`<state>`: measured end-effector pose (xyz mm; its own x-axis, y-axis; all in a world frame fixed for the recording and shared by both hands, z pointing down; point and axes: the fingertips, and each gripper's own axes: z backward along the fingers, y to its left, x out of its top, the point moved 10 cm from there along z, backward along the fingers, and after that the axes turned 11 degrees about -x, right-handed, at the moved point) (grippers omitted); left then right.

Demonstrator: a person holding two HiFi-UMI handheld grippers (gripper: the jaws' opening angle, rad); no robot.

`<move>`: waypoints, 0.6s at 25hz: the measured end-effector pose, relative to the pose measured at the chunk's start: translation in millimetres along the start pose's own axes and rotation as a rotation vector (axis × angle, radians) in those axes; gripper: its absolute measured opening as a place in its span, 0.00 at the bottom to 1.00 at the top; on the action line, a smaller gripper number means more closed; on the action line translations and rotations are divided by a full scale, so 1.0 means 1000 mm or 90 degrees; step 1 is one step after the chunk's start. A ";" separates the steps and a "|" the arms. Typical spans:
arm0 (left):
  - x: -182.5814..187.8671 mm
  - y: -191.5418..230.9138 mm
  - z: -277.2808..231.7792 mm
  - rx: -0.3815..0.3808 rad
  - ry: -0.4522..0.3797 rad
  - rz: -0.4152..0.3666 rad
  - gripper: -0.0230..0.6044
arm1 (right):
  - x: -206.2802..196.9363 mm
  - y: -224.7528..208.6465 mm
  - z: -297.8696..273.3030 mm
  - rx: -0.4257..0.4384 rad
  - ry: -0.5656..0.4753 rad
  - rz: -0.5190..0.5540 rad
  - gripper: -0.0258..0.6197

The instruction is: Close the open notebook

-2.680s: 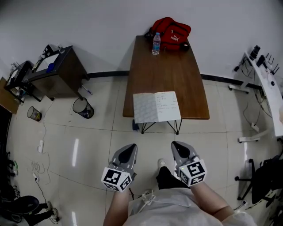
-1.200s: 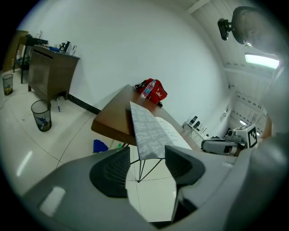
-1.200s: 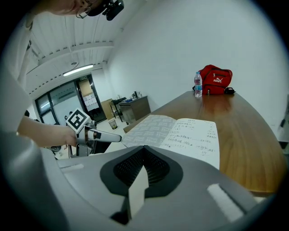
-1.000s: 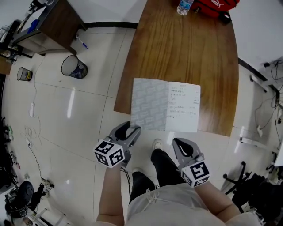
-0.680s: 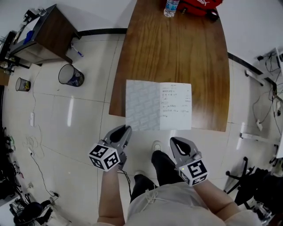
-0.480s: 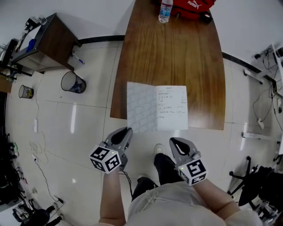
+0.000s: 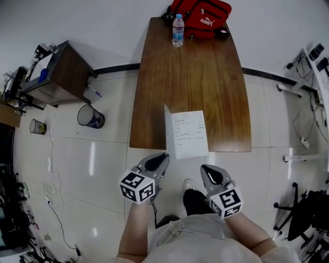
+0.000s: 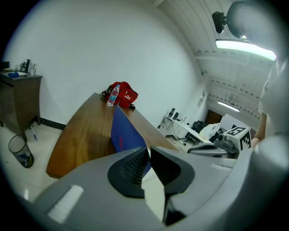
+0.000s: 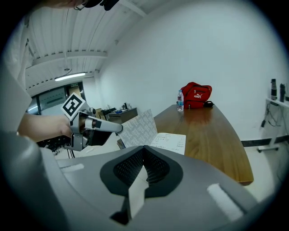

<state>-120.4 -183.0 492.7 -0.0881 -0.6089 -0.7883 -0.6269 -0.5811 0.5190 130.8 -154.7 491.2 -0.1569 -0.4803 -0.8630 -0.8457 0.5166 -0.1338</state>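
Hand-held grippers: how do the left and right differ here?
The left hand-held gripper is closing its jaws on the blue cover, holding it raised; the right hand-held gripper is shut on nothing. The left reaches the notebook; the right hangs short of the table. Both point toward the table.

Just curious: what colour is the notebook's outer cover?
The notebook cover is blue, best seen in the left gripper view.

Colours as I view them: the notebook [image 8: 124,133] cover is blue outside, pale grey with a fine repeating print inside; its page [image 7: 189,132] is white with dark handwriting. The desk [image 7: 205,77] is brown wood grain, the bag [image 7: 195,13] red with a white logo, the floor [image 7: 103,167] glossy cream tile.
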 end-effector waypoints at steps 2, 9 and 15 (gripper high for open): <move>0.003 -0.007 -0.012 -0.013 0.007 -0.005 0.09 | 0.003 -0.006 0.007 -0.015 -0.012 -0.012 0.05; 0.005 -0.026 -0.070 -0.055 0.080 -0.055 0.09 | -0.005 -0.030 0.021 -0.060 -0.019 -0.052 0.05; -0.023 -0.024 -0.127 -0.084 0.152 -0.046 0.09 | -0.021 -0.055 0.029 -0.094 -0.003 -0.078 0.05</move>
<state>-5.0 -223.8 540.0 0.1476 -0.6636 -0.7334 -0.5173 -0.6838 0.5146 195.3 -151.8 502.7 -0.0450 -0.5294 -0.8472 -0.9243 0.3438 -0.1657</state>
